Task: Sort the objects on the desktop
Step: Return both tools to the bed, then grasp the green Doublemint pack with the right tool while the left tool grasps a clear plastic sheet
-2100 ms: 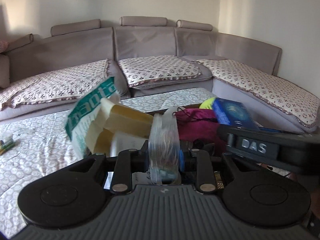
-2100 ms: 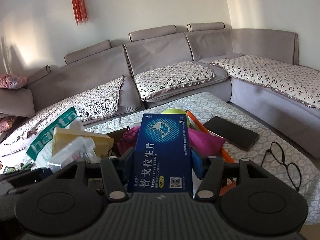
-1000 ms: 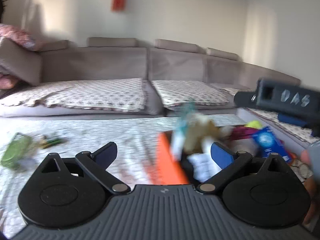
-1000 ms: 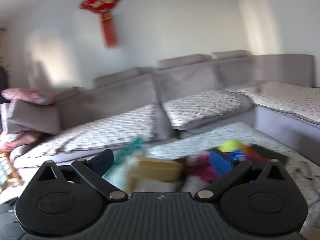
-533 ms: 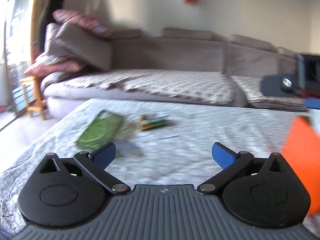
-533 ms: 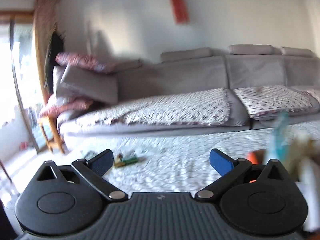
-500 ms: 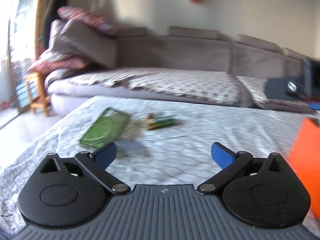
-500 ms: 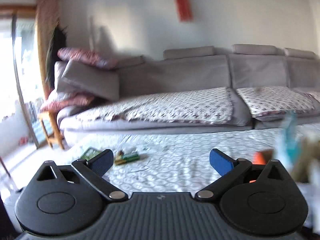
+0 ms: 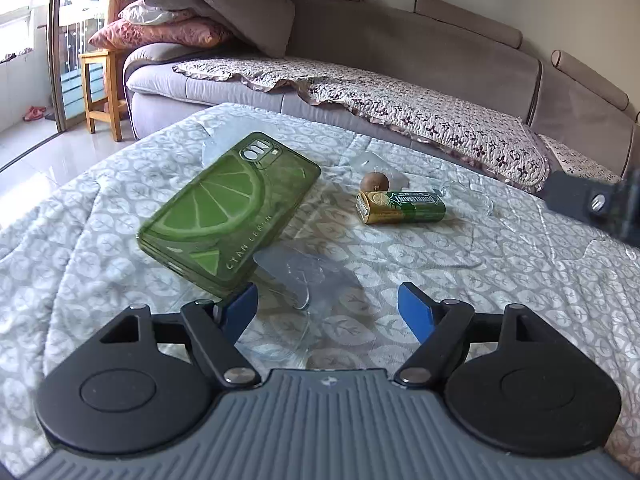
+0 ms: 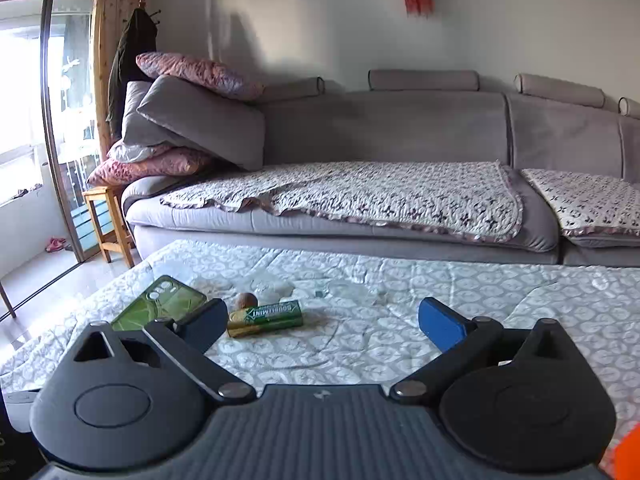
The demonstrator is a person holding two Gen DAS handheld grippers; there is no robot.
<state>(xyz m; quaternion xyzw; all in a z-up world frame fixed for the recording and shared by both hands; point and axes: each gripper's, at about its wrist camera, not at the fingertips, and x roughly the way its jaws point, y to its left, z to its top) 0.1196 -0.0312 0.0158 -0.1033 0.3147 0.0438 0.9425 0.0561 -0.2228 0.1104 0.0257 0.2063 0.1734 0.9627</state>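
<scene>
Three loose things lie ahead of the left gripper (image 9: 326,306) in its own view: a green phone (image 9: 230,212) with a lime-slice case, a pack of gum (image 9: 401,207) and a small brown round thing (image 9: 375,181) (a nut or a kiwi, hard to tell) just behind the pack. All rest on the quilted worktop (image 9: 500,264), with crinkled clear plastic (image 9: 308,276) spread between the phone and the fingers. The left fingers are narrowing with nothing pinched; the near corner of the phone sits just beside the left-hand pad, and the plastic lies in the gap. A dark part of the other tool (image 9: 592,204) juts in at the right edge.

From the right wrist, the right gripper (image 10: 326,324) has its fingers spread wide and empty, hovering short of the same gum pack (image 10: 265,318), with the phone (image 10: 160,304) off to the left and the sofa (image 10: 400,140) behind.

Judging by this end of the worktop, sorting is unfinished: these pieces are ungathered, and where they belong is not in view.
</scene>
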